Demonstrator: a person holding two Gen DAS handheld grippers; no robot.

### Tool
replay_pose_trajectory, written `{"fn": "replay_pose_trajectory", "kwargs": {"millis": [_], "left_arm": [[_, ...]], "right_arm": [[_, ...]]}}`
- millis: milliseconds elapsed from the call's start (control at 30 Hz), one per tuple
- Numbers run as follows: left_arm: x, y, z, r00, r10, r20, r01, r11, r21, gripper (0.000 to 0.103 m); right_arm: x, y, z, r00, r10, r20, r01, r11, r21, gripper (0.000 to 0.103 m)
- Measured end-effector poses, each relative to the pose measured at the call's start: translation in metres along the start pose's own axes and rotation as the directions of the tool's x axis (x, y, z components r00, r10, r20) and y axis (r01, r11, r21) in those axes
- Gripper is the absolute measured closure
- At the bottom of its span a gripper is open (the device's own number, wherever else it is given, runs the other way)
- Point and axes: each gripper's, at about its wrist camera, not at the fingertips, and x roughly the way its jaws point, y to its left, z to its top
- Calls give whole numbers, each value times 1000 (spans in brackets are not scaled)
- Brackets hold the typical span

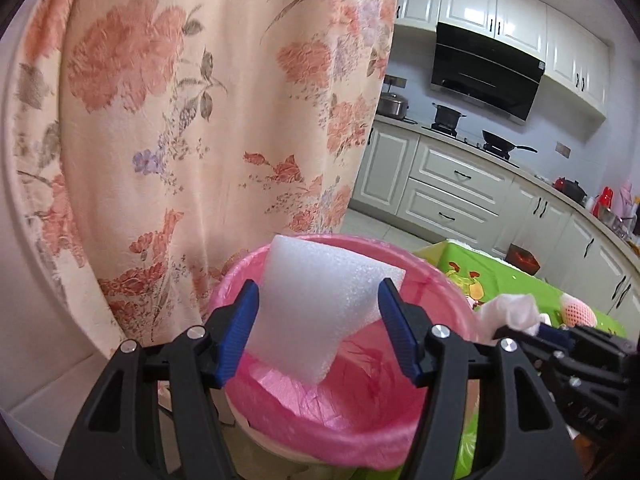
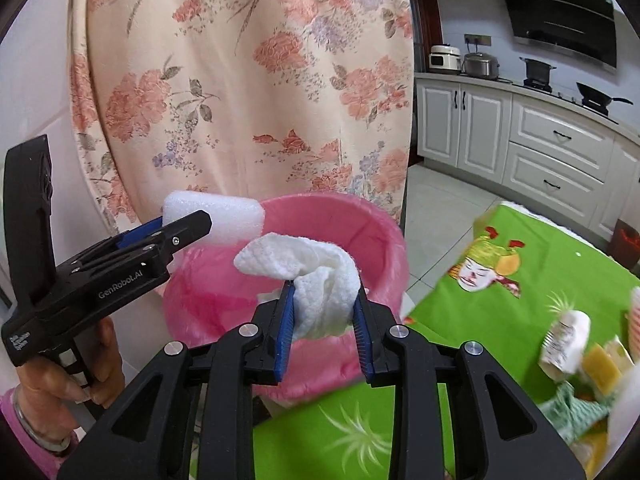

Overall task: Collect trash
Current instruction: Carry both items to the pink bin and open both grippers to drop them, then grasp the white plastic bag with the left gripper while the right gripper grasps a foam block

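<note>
The left gripper (image 1: 318, 320) is level over the pink-lined bin (image 1: 440, 280), its blue pads spread wide and pressed against the two sides of a white foam block (image 1: 316, 300) held above the bin's opening. A hand (image 2: 68, 376) (bangle at the wrist) grips its handle at the near left. The right gripper (image 2: 324, 316), just right of it at the bin's near rim, is narrowed on a crumpled white paper towel (image 2: 316, 276). More scraps lie on the green tablecloth (image 2: 500, 312) to the right.
</note>
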Motion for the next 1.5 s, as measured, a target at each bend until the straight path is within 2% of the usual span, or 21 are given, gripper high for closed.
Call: {"fn": "replay_pose_trajectory", "kwargs": {"millis": [133, 200, 233, 300, 333, 467, 567, 733, 900, 1200, 1367, 1500], "left_arm": [[15, 5, 4, 1000, 16, -23, -16, 1000, 3, 41], [21, 9, 4, 999, 30, -30, -30, 1000, 3, 37], [22, 12, 5, 999, 38, -30, -38, 999, -2, 31], [19, 15, 3, 999, 46, -21, -46, 999, -10, 25], [18, 18, 3, 999, 45, -17, -45, 999, -11, 22], [12, 21, -1, 998, 60, -14, -60, 998, -9, 20], [-1, 23, -8, 997, 74, 3, -74, 997, -19, 13], [-28, 10, -29, 996, 82, 31, -82, 997, 3, 7], [-50, -15, -53, 999, 36, 37, -37, 999, 28, 5], [-68, -78, -98, 997, -75, -10, 75, 994, 73, 5], [-66, -109, -122, 989, -136, -63, 141, 986, 84, 5], [-64, -137, -142, 973, -193, -127, 204, 975, 84, 5]], "right_arm": [[21, -2, 3, 1000, 14, -16, -13, 1000, 16, 73], [28, -1, 3, 999, 29, -22, -28, 999, 22, 70], [30, -1, 2, 999, 36, -26, -35, 999, 20, 66], [32, 0, 0, 999, 36, -27, -35, 999, 19, 44], [30, 0, -2, 999, 46, -17, -45, 999, 23, 41], [24, -4, -7, 999, 48, 3, -49, 998, 38, 41], [12, -7, -12, 998, 52, 22, -53, 997, 53, 41], [-27, -11, -31, 997, 11, 73, -15, 999, 48, 41], [-64, -22, -56, 993, -62, 101, 57, 997, 49, 40], [-116, -53, -101, 977, -173, 122, 163, 983, 87, 39], [-144, -79, -129, 964, -237, 120, 220, 965, 141, 37], [-167, -106, -147, 948, -296, 117, 269, 942, 200, 37]]}}
